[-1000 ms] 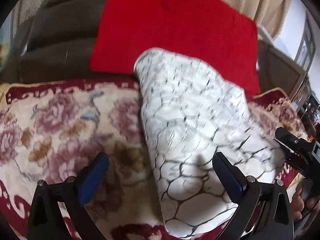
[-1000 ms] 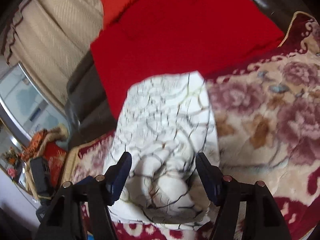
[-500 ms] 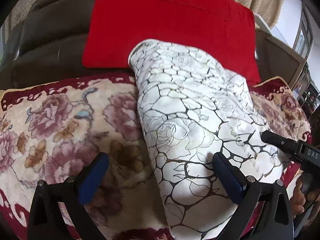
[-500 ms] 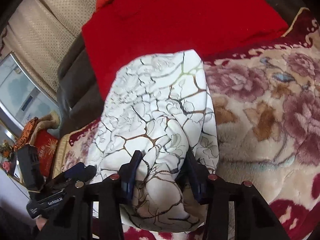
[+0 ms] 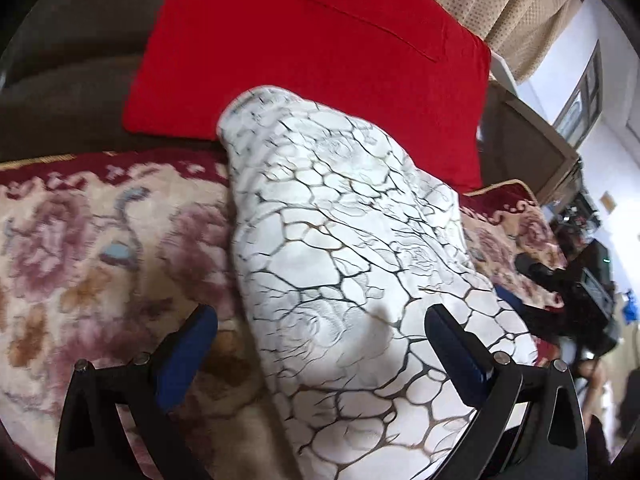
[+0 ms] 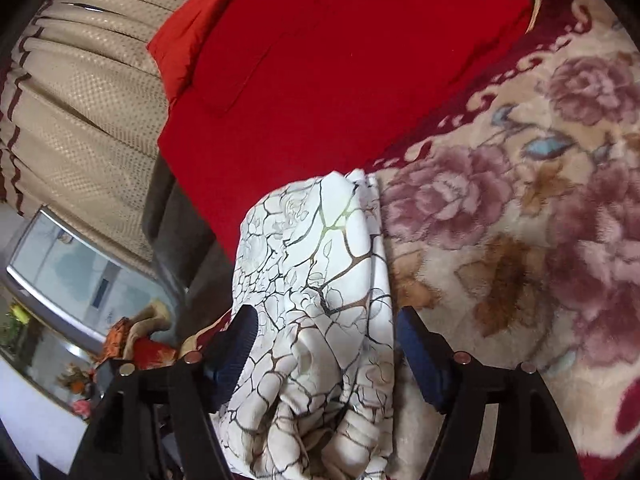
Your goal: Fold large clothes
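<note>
The folded white garment with a dark cracked-line and rose print (image 5: 352, 272) lay on the plush floral blanket with a maroon border (image 5: 92, 264), its far end against the red cushion (image 5: 320, 60). The left gripper (image 5: 320, 344) stood spread wide, gripping nothing. The right gripper (image 6: 324, 356) had just been opening; the garment's near end sat between its parted blue pads (image 6: 420, 364), unclamped.

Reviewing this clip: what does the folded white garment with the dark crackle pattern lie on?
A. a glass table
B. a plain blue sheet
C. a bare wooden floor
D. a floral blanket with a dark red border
D: in both wrist views the white garment rests on the floral blanket, its far end reaching the red cushion behind it.
</note>
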Tool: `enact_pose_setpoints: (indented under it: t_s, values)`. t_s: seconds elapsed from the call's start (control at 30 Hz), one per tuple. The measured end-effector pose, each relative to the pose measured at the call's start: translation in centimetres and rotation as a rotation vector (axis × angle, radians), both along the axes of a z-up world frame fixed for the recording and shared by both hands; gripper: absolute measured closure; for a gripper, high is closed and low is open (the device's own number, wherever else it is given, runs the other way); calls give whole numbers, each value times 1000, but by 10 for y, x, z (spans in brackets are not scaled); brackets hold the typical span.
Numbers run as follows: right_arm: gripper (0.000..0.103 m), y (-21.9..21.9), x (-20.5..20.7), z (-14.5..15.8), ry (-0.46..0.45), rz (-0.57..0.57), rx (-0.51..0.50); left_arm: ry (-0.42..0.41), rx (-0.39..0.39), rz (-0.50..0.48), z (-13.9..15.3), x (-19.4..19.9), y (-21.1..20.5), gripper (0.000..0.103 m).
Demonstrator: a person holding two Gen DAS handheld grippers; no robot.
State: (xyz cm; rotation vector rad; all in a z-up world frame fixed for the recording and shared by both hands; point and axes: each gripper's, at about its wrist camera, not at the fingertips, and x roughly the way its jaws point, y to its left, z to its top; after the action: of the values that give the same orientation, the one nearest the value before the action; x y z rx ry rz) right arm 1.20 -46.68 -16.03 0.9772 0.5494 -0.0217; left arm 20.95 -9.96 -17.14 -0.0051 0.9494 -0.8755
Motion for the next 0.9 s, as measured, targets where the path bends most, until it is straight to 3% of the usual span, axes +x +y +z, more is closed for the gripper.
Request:
enact_pose_setpoints:
  t_s: [0.17, 0.4, 0.67, 0.9]
  values:
    - [28, -8, 31, -14, 37, 79, 59, 61, 39, -35, -15, 6, -14, 0]
    - [23, -12, 70, -38, 59, 178, 174, 35, 96, -119, -22, -5, -35, 0]
    - [22, 10, 93, -36, 31, 280, 129, 77, 66, -95, -26, 8, -32, 0]
    - [24, 38, 108, -36, 94, 286, -37, 43, 107, -77, -27, 4, -41, 0]
